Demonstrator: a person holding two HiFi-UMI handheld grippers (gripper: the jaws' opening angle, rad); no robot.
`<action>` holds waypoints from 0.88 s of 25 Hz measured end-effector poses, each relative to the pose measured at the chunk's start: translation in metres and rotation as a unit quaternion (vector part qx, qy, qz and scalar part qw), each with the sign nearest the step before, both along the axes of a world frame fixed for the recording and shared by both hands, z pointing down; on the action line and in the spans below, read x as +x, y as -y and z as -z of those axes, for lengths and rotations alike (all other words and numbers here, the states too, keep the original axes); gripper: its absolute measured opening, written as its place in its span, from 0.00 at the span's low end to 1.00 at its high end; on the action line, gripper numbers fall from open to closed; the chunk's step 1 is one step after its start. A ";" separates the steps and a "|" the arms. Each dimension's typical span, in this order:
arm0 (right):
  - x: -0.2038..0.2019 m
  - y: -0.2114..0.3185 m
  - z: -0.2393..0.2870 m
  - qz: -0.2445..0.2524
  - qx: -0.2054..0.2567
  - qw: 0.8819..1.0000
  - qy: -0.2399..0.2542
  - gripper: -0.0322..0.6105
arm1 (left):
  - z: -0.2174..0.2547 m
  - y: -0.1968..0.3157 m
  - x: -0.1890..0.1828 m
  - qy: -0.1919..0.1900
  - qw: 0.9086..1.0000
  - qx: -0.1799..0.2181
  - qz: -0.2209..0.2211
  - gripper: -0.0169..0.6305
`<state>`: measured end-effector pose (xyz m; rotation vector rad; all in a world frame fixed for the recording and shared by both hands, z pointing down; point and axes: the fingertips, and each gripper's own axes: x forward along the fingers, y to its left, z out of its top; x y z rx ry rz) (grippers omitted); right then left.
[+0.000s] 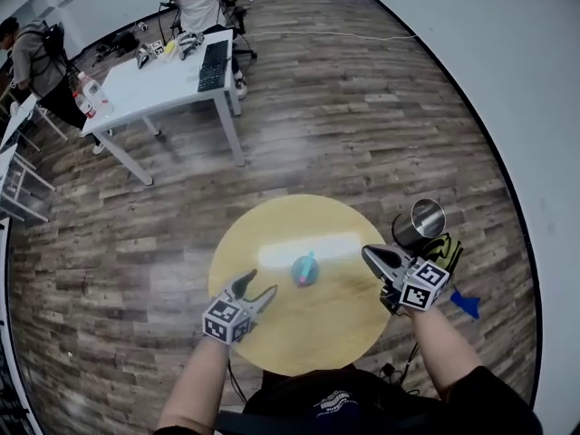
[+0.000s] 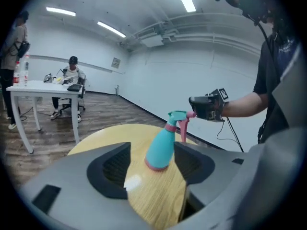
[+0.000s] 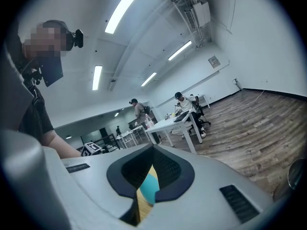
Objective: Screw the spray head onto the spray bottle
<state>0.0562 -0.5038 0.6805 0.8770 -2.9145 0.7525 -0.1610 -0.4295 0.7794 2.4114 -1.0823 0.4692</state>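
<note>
A teal spray bottle (image 1: 304, 269) stands upright near the middle of the round yellow table (image 1: 272, 333). Its teal spray head (image 2: 178, 115), with a pink collar and trigger, sits on the bottle's neck. My left gripper (image 1: 261, 285) hovers over the table just left of the bottle, jaws open and empty. In the left gripper view the bottle (image 2: 160, 147) stands a little beyond the open left gripper (image 2: 152, 166), apart from the pads. My right gripper (image 1: 366, 253) is shut and empty at the bottle's right. Between the pads of the shut right gripper (image 3: 152, 166), a sliver of the bottle (image 3: 151, 188) shows.
A metal cup (image 1: 422, 221) stands just off the table's right edge, close to my right hand. A white desk (image 1: 168, 84) with a keyboard and water bottles stands far back, one person seated at it and another at the left. Wooden floor surrounds the table.
</note>
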 end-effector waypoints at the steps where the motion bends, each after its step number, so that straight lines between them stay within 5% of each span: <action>1: 0.000 0.001 -0.005 -0.003 -0.002 1.000 0.000 0.09 | -0.011 0.005 0.009 0.015 1.000 0.000 -0.019 0.53; 3: 0.001 0.000 -0.015 -0.008 -0.007 1.000 0.001 0.09 | -0.033 0.012 0.027 0.046 0.997 -0.001 -0.054 0.65; 6: 0.004 -0.003 -0.032 -0.013 -0.015 1.000 0.001 0.09 | -0.059 0.022 0.051 0.070 0.994 -0.002 -0.080 0.72; 17: 0.027 -0.011 -0.074 -0.024 -0.036 0.999 -0.006 0.09 | -0.125 0.054 0.103 0.135 0.985 0.009 -0.110 0.79; 22: 0.034 -0.005 -0.083 -0.030 -0.039 0.999 -0.005 0.09 | -0.138 0.062 0.120 0.128 0.984 0.011 -0.126 0.79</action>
